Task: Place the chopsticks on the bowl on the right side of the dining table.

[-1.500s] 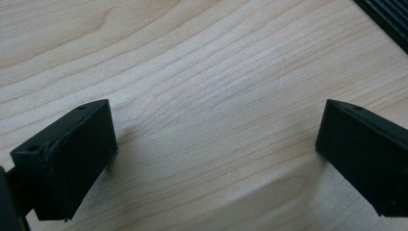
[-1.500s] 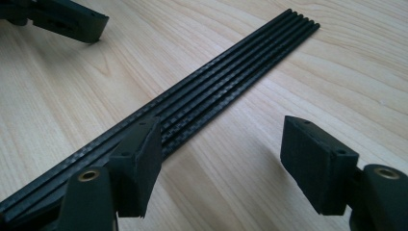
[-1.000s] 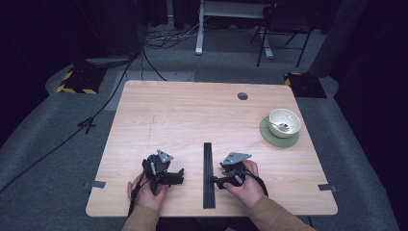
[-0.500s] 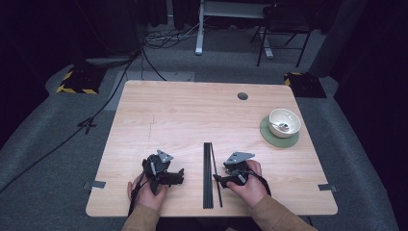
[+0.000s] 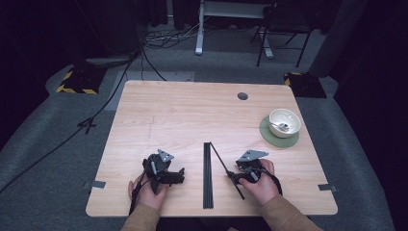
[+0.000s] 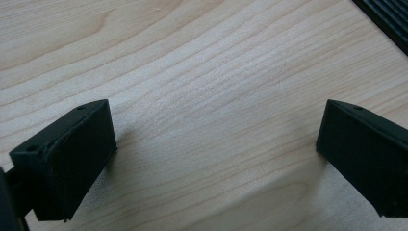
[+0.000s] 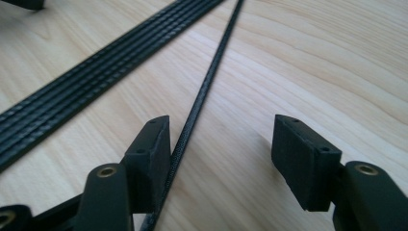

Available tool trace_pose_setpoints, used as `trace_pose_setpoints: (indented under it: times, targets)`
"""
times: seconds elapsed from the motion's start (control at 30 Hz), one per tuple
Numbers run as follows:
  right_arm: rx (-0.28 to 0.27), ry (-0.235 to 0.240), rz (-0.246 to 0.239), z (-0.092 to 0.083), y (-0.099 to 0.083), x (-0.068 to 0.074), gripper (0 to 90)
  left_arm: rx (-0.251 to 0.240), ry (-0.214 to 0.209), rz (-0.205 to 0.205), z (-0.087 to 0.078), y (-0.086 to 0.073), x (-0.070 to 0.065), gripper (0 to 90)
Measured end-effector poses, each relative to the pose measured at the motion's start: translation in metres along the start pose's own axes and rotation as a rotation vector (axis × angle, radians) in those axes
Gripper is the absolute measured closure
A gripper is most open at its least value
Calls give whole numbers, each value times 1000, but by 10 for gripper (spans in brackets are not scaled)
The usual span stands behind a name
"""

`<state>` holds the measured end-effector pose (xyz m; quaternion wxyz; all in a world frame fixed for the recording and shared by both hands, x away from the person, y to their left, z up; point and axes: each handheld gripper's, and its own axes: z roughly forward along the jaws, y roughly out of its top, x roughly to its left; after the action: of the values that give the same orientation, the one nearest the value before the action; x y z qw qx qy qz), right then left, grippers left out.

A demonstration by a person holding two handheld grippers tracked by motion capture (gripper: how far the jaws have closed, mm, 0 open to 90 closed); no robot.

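A bundle of black ribbed strips [image 5: 207,175] lies lengthwise at the table's near middle. One thin strip [image 5: 226,169] slants away from it toward the right, its far end still at the bundle's top. My right gripper [image 5: 235,176] sits low over that strip's near part. In the right gripper view the strip [image 7: 207,91] runs between the jaws and lies against the left pad [image 7: 154,144], with a wide gap to the other pad. These jaws [image 7: 223,144] have just been closing. My left gripper [image 5: 178,174] rests left of the bundle, open [image 6: 216,149] over bare wood.
A white bowl [image 5: 284,122] holding a spoon stands on a green coaster [image 5: 272,138] at the right. A round cable hole [image 5: 242,96] is near the far edge. The bundle's corner [image 6: 385,14] shows in the left gripper view.
The right hand has moved to the right, and one strip's near end has swung out from the bundle into a slant. The left hand has stayed still.
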<state>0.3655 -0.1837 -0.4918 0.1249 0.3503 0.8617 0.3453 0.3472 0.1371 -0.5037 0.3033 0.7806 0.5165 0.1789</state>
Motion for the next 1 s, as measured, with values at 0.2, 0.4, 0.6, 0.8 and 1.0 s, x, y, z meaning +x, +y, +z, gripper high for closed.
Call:
trace_pose_setpoints:
  times: [0.2,0.4,0.6,0.8,1.0]
  targets:
    - [2,-5,8,-2,1,-10,489,0,0,0,0,0,0,5]
    - [-10,40,-36,-2,8,-4,658,1,5,4,-1,-1,0,6]
    - [18,46,-53,4,13,-2,737,1,4,4,-1,-1,-1,5]
    - [29,28,-39,5,11,-7,843,1,4,5,-1,-1,-1,6]
    - [30,-1,-33,1,8,-17,863,2,3,4,-1,-1,-1,5]
